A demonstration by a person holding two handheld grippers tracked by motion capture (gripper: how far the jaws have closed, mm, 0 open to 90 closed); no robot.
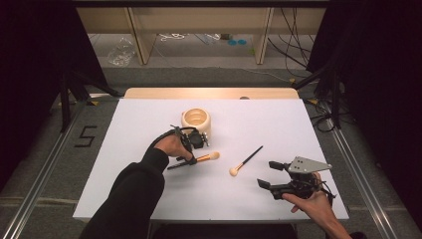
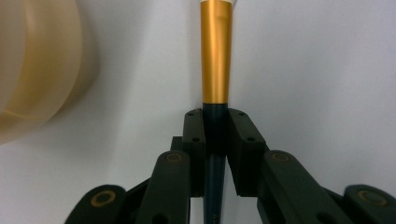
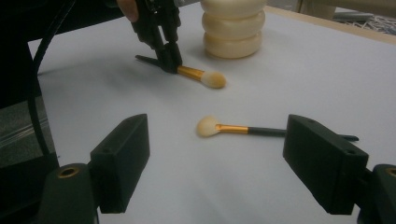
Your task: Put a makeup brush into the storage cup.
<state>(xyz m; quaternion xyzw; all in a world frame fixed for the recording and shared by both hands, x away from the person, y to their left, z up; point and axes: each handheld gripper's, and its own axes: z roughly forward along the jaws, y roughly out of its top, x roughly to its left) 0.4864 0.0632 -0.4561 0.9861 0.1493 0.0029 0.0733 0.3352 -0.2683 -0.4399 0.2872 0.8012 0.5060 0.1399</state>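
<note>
Gold-ferruled brush (image 2: 215,56) sits pinched by its dark handle in my left jaws (image 1: 191,158), mid-counter beside the cream pot (image 1: 196,122); a tilt could slip it. My right jaws (image 3: 219,158) gape wide near the front edge.

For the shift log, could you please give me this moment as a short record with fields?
surface: white table
left claw: shut on the dark handle of a makeup brush lying on the table
right claw: open, holding nothing
second brush: lies free between the claws
cream holder: upright behind the left claw, ribbed
</note>
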